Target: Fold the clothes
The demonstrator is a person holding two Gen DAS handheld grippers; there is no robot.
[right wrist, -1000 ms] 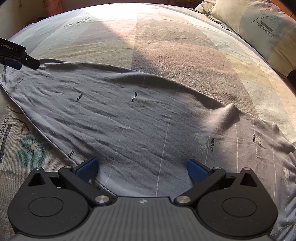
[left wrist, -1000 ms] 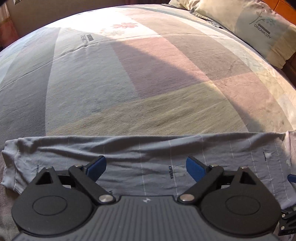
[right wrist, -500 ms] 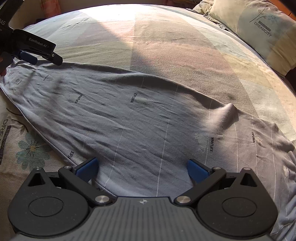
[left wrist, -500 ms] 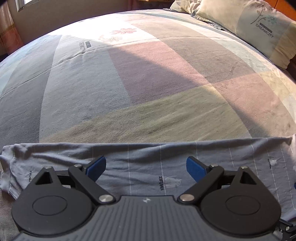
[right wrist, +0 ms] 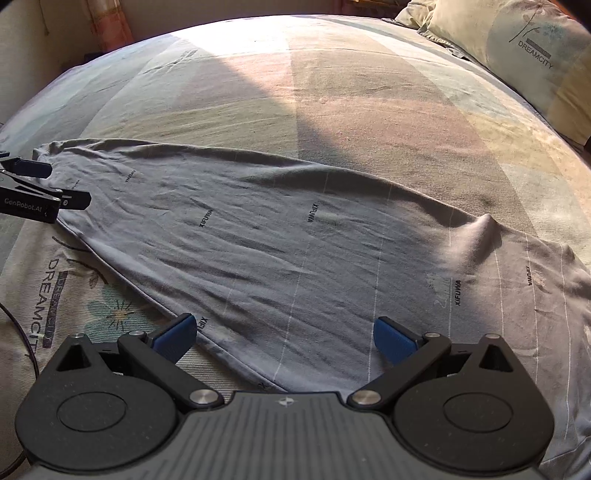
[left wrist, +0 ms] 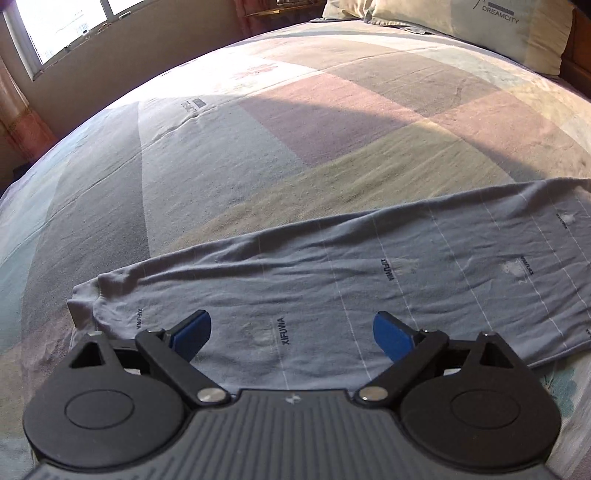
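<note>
A grey garment (left wrist: 369, 273) with thin white lines and XIFUWA print lies flat on the bed as a long folded strip. My left gripper (left wrist: 291, 332) hovers open over its left end, nothing between the blue pads. In the right wrist view the same garment (right wrist: 280, 243) stretches from far left to near right, with a raised bump (right wrist: 484, 236) toward its right part. My right gripper (right wrist: 284, 338) stands open above the garment's near hem, holding nothing. The left gripper (right wrist: 33, 184) shows at the left edge, beside the garment's far end.
The bed (left wrist: 332, 122) is covered by a patchwork sheet in grey, pink and yellow. Pillows (right wrist: 532, 55) printed DREAMCITY lie at the far right. A window (left wrist: 59, 26) and wall stand beyond the bed's far left. A dark cable (right wrist: 22, 332) runs at the left edge.
The left gripper has lifted and drawn back toward the garment's left end, so more of the strip and the window show. The right gripper has stayed nearly still.
</note>
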